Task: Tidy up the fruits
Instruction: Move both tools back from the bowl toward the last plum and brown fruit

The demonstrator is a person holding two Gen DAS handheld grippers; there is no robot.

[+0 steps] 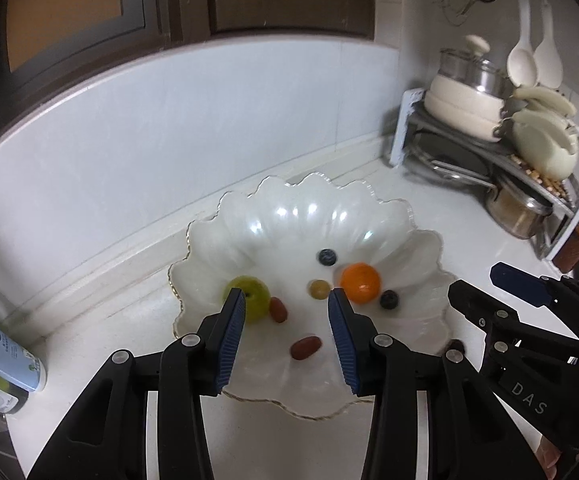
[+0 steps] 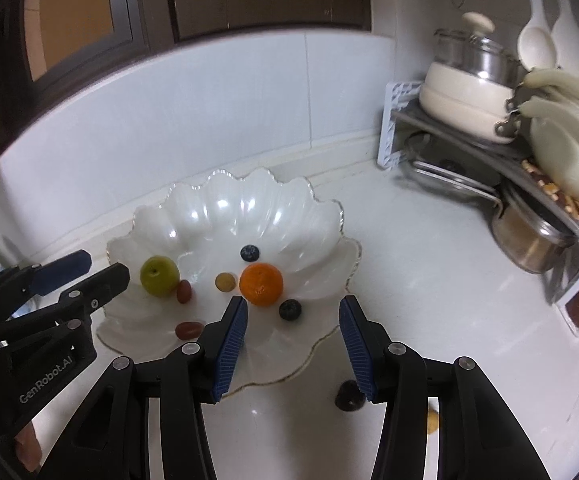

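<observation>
At the centre of both frames, the scalloped white dish [image 1: 289, 216] holds an orange [image 1: 360, 282], while the left gripper [image 1: 286, 340] and right gripper [image 2: 292, 344] hover spread and empty.

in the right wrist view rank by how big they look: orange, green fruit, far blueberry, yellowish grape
1. orange
2. green fruit, slightly smaller
3. far blueberry and yellowish grape: too alike to rank

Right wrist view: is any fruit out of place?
Yes. A dark fruit and a yellowish one lie on the counter, outside the scalloped white dish that holds the others.
</observation>
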